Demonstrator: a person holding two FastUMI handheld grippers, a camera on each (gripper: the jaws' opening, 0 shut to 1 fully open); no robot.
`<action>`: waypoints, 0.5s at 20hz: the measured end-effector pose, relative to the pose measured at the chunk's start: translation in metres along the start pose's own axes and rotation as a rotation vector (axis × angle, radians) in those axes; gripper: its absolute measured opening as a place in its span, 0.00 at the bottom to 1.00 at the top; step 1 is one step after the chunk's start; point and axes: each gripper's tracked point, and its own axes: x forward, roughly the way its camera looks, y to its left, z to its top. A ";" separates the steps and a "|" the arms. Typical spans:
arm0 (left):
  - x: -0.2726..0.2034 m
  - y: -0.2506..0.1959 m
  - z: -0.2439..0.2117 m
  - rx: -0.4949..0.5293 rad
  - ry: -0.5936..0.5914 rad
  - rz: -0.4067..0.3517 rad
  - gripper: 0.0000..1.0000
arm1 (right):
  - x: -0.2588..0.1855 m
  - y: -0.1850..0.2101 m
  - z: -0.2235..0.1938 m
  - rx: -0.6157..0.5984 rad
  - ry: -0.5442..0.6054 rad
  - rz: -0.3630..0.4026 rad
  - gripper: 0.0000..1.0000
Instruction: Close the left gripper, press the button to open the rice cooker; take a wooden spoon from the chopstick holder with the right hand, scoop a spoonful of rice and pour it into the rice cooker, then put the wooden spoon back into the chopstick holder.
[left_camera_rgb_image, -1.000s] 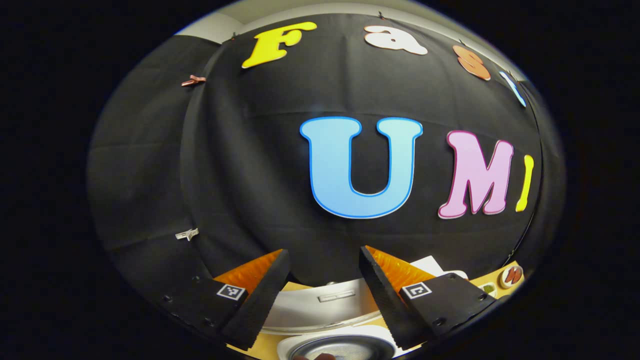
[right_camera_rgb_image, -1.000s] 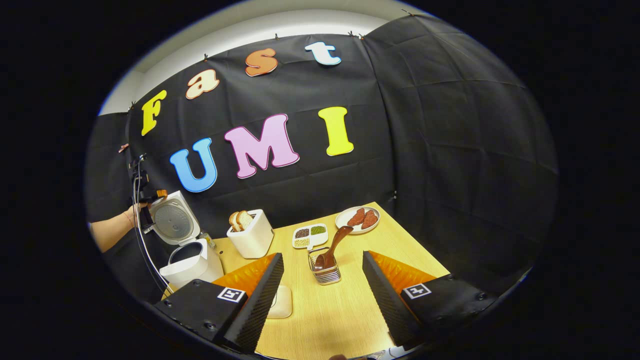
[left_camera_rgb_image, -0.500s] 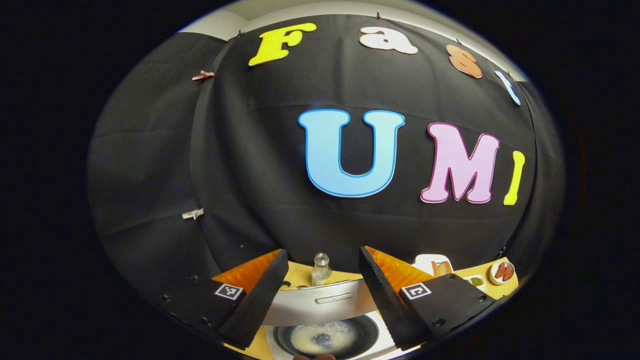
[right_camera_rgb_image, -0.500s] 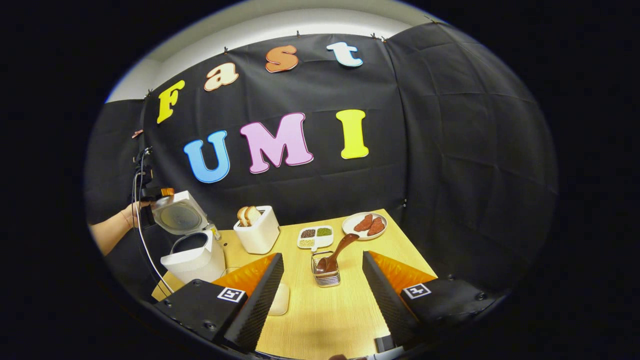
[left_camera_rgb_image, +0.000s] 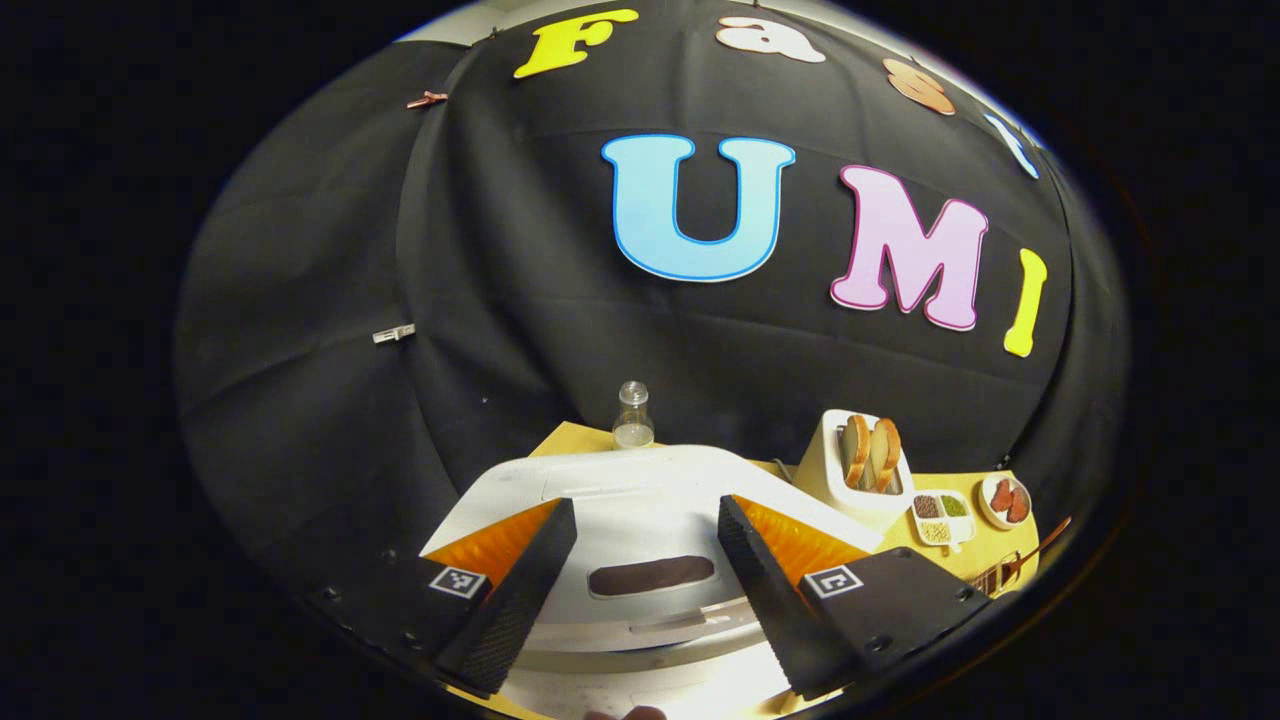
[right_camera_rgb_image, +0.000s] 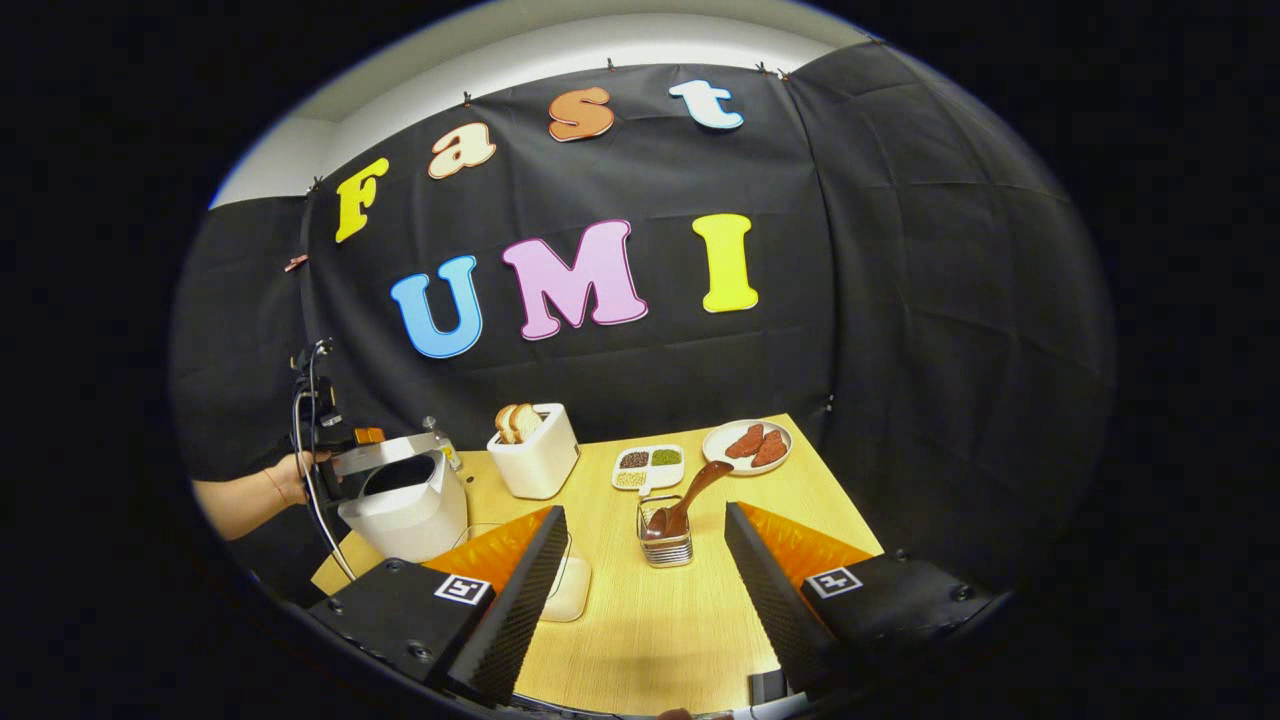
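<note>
The white rice cooker (right_camera_rgb_image: 405, 500) stands at the left rear corner of the pale wooden table (right_camera_rgb_image: 660, 620); in the right gripper view its lid hangs low over the pot with a dark gap under it, and what the pot holds is hidden. The left gripper (left_camera_rgb_image: 645, 575), fingers spread and grasping nothing, hovers over the lid's top, and a hand (right_camera_rgb_image: 290, 478) holds it. At mid-table a wire chopstick holder (right_camera_rgb_image: 667, 535) holds one dark wooden spoon (right_camera_rgb_image: 690, 495), leaning right. The right gripper (right_camera_rgb_image: 645, 590) is released too, short of the holder. Behind: a white toaster (right_camera_rgb_image: 540, 460) with two bread slices, a white divided dish (right_camera_rgb_image: 648, 468) with three kinds of grains (one compartment each), a round plate (right_camera_rgb_image: 745, 445) with reddish pieces, and a small glass bottle (left_camera_rgb_image: 633, 415) behind the cooker. A white dish (right_camera_rgb_image: 572, 590) lies partly hidden by the right gripper's finger.
</note>
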 end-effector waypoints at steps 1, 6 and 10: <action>0.000 0.000 -0.009 0.004 0.012 0.002 1.00 | -0.001 -0.002 -0.002 0.000 0.001 0.000 0.98; -0.004 -0.003 -0.028 0.012 0.030 0.017 1.00 | -0.003 -0.006 -0.006 0.012 0.006 -0.003 0.98; -0.003 -0.004 -0.044 0.016 0.050 0.029 1.00 | -0.003 -0.010 -0.010 0.018 0.012 -0.010 0.98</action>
